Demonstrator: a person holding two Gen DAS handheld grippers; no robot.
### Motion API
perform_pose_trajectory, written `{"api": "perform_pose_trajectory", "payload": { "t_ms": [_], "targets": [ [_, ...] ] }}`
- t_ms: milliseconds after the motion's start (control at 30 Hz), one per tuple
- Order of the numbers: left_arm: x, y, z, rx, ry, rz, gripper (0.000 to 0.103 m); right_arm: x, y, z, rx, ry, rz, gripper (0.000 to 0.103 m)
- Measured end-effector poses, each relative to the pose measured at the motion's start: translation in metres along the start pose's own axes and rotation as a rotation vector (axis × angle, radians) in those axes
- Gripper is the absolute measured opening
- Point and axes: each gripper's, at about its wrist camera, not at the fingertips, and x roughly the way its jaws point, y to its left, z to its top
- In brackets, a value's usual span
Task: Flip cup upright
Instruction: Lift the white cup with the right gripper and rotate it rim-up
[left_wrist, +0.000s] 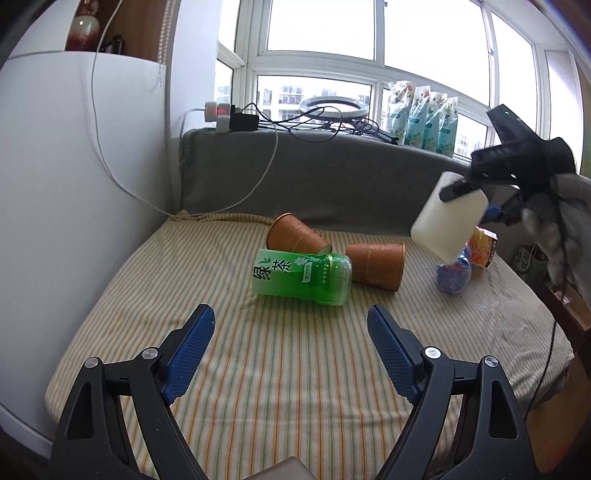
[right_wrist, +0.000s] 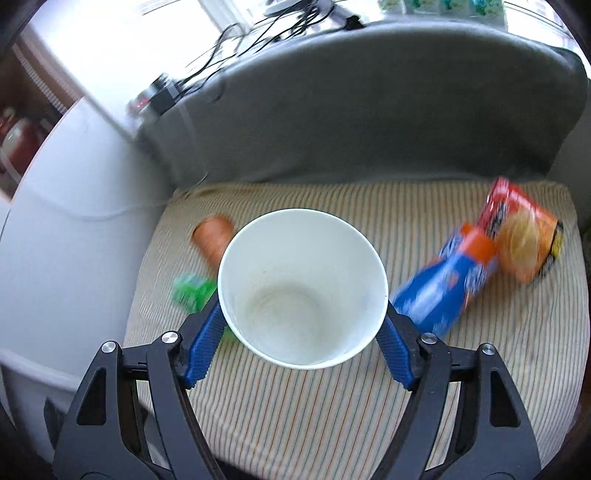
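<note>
My right gripper (right_wrist: 303, 325) is shut on a white cup (right_wrist: 303, 288) and holds it in the air above the striped cushion (right_wrist: 332, 406). Its mouth faces the right wrist camera. In the left wrist view the same white cup (left_wrist: 448, 219) hangs tilted at the right, gripped by the right gripper (left_wrist: 465, 184). My left gripper (left_wrist: 291, 321) is open and empty, low over the cushion (left_wrist: 277, 369), in front of a green cup (left_wrist: 303, 277) that lies on its side. Two brown cups (left_wrist: 295, 234) (left_wrist: 376, 264) lie on their sides behind it.
A blue bottle (right_wrist: 439, 284) and an orange snack bag (right_wrist: 524, 236) lie at the cushion's right. A grey backrest (left_wrist: 314, 177) stands behind. A white wall (left_wrist: 74, 184) is at the left. Cables, a power strip (left_wrist: 229, 116) and refill pouches (left_wrist: 424, 114) sit on the window sill.
</note>
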Motion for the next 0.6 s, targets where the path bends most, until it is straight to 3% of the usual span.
{"api": "perform_pose_trajectory", "payload": {
  "t_ms": [300, 600],
  "targets": [
    [-0.012, -0.004, -0.005, 0.012, -0.014, 0.016, 0.085, -0.001, 0.0, -0.069, 0.012, 0.214, 0.129, 0.078],
    [-0.01, -0.003, -0.004, 0.009, -0.008, 0.027, 0.085, 0.035, -0.004, -0.101, -0.015, 0.398, 0.114, 0.078]
  ]
}}
